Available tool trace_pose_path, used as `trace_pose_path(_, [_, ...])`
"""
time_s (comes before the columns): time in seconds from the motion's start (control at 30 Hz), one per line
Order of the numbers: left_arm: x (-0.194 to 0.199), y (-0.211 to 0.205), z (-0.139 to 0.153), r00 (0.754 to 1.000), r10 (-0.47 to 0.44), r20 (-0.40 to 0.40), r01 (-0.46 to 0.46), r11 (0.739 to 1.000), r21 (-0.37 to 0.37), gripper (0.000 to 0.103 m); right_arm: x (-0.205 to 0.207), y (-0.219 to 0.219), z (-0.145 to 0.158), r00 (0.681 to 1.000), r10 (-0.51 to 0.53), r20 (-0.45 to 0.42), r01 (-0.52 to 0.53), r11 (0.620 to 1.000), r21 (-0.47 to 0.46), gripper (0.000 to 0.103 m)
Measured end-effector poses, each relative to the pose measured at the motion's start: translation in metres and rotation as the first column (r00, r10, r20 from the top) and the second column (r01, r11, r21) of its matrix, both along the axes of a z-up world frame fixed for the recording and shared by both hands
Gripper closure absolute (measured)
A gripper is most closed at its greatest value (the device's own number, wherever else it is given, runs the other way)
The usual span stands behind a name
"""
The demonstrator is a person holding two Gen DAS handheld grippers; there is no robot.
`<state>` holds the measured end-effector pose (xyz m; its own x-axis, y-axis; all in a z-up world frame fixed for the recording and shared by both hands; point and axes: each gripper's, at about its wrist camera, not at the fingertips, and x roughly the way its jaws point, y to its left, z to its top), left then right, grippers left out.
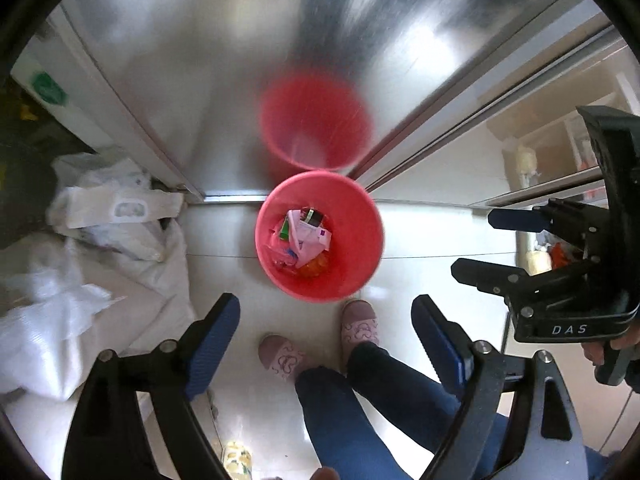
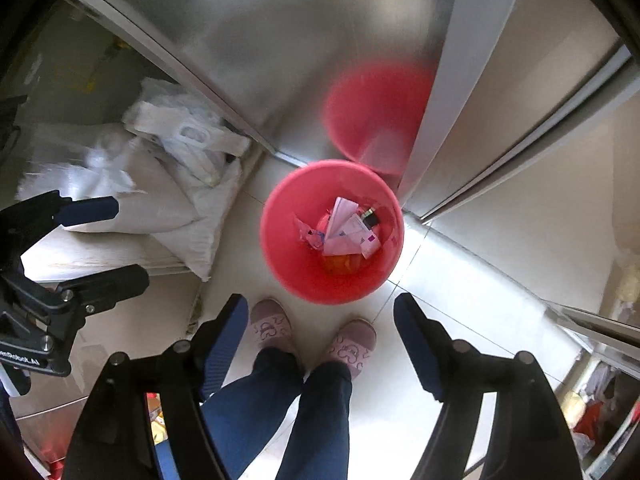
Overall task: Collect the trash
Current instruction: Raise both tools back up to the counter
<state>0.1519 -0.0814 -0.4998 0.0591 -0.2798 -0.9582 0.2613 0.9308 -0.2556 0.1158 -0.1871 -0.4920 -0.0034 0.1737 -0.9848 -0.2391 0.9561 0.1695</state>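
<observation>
Trash [image 1: 306, 240] lies in a pink bin [image 1: 360, 276] on the pale tiled floor [image 1: 436, 236], hard against a shiny steel cabinet front [image 1: 224, 80] that mirrors the bin. Inside it: crumpled pink-and-white paper, a small dark container, something orange at the bottom. Both views look down from above. The left claw [image 1: 326, 338] is spread wide with nothing between its blue pads [image 1: 214, 344]; the right claw [image 2: 320, 334] is likewise released and empty. A person's slippered feet [image 2: 272, 330] stand just beside the bin's near rim. White sacks and plastic bags [image 1: 116, 208] are heaped on the left, near the bin. Judged risks: a foot could nudge the light bin and tip it over, spilling the contents; the loose paper on top could fall out if it does.
</observation>
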Motion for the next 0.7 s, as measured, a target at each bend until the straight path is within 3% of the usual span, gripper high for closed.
trace_pose_path(0.1, [-0.004,0.002,0.050,1.000,0.006,0.013,-0.006,1.000,-0.018,0.017,-0.005,0.003,0.055,0.999,-0.003,0.048,0.002,1.000,0.022,0.026])
trace_pose_path(0.4, [-0.026,0.006,0.218,0.984,0.052,0.171,-0.055,0.998,0.016,0.016,-0.007,0.009,0.215,0.985,-0.001,0.173,-0.011,0.997,0.071,0.025])
trace_pose_path(0.47, [-0.031,0.006,0.249,0.975,0.061,0.214,-0.070,0.997,0.034,0.013,-0.008,0.009,0.252,0.977,0.008,0.213,-0.028,0.996,0.090,0.020])
trace_pose_path(0.63, [-0.031,0.009,0.311,0.942,0.077,0.327,-0.101,0.993,0.057,0.012,-0.009,0.011,0.312,0.951,0.016,0.308,-0.055,0.991,0.119,0.003])
trace_pose_path(0.7, [-0.028,0.012,0.327,0.926,0.096,0.364,-0.126,0.990,0.059,0.012,-0.006,0.011,0.326,0.944,0.011,0.331,-0.058,0.989,0.134,0.003])
